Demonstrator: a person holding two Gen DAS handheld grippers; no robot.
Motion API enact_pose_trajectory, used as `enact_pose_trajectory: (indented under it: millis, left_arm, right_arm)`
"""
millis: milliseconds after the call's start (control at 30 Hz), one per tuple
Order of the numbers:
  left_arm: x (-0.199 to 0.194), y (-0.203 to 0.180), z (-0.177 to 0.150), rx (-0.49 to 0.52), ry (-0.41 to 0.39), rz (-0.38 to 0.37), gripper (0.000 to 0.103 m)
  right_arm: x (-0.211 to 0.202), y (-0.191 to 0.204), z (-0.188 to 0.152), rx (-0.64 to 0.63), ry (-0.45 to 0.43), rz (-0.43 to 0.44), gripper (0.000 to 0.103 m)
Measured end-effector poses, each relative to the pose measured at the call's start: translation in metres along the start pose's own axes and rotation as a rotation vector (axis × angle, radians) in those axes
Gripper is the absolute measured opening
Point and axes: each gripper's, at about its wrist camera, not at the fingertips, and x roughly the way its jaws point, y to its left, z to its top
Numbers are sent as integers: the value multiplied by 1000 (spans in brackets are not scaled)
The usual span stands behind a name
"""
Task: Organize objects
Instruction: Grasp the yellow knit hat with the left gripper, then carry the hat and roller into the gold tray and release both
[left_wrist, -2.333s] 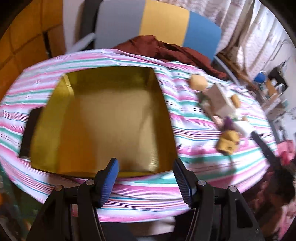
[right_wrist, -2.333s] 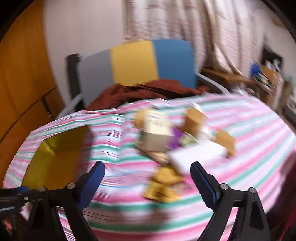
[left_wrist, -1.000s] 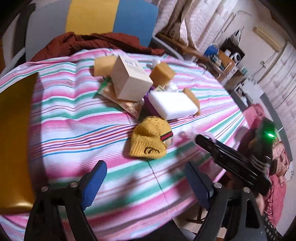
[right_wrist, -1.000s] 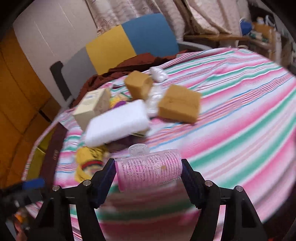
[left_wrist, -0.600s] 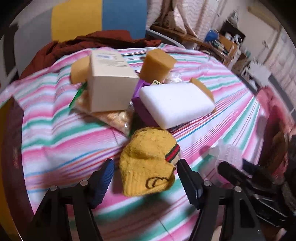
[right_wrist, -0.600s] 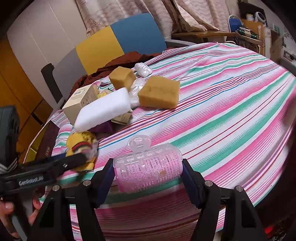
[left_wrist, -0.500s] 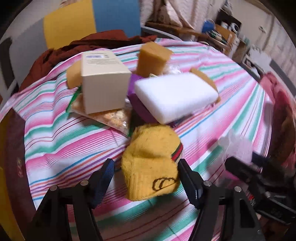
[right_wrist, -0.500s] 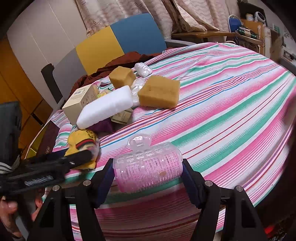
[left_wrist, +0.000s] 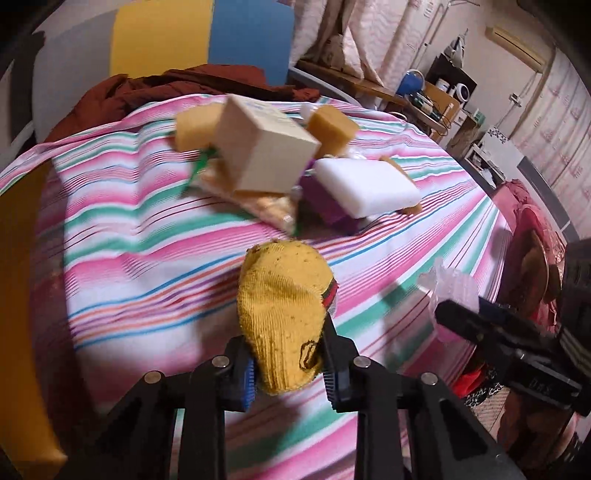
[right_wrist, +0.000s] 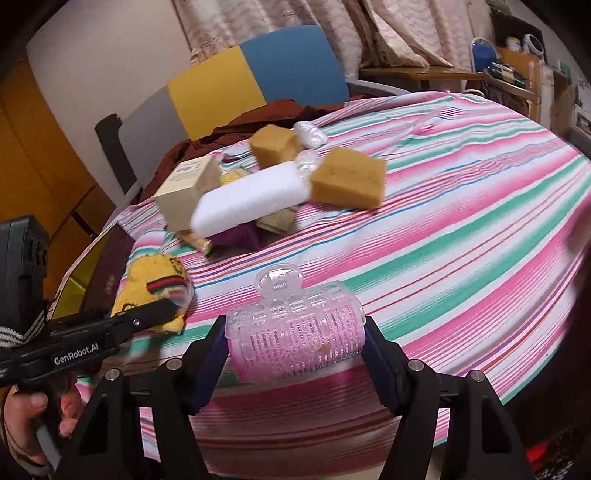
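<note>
Over the striped tablecloth (left_wrist: 147, 229), left tool (left_wrist: 288, 373) clamped on yellow sock (left_wrist: 284, 306), right tool (right_wrist: 295, 354) gripping pink roller (right_wrist: 295, 336).

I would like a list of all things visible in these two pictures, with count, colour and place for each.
yellow knitted sock: 1, yellow with a red-green band, near table edge, clamped in the left gripper
hair roller: 1, pink with a clear clip, held in the right gripper
sponges: 3, tan, in the pile at the far side
white foam block: 1, white, resting on a purple thing in the pile
carton box: 1, beige, tilted on the pile
snack packet: 1, clear with green edge, under the box
striped tablecloth: 1, pink, green and white, covering the table
chair: 1, grey, yellow, blue, behind the table
brown cloth: 1, on the chair
left gripper: 1, black, blue pads, shut
right gripper: 1, black, shut
hand: 1, holding the left gripper's handle
</note>
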Motion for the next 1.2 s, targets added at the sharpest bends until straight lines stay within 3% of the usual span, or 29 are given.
enact_pose_trajectory:
  millis: [200, 533, 867, 1000, 1200]
  left_arm:
    - [-41, 31, -19, -82, -55, -6, 28]
    - [-117, 112, -33, -195, -189, 147, 28]
    - [-140, 222, -79, -428, -153, 287, 28]
    - [-139, 247, -91, -487, -134, 302, 28]
    - [-139, 270, -98, -519, -139, 306, 28]
  right_arm:
    - [-2, 51, 4, -88, -2, 72, 69]
    - [1, 165, 24, -258, -34, 213, 69]
    - [39, 286, 10, -418, 42, 316, 69]
    - [69, 322, 2, -431, 117, 341, 69]
    - [98, 354, -4, -444, 163, 349, 70]
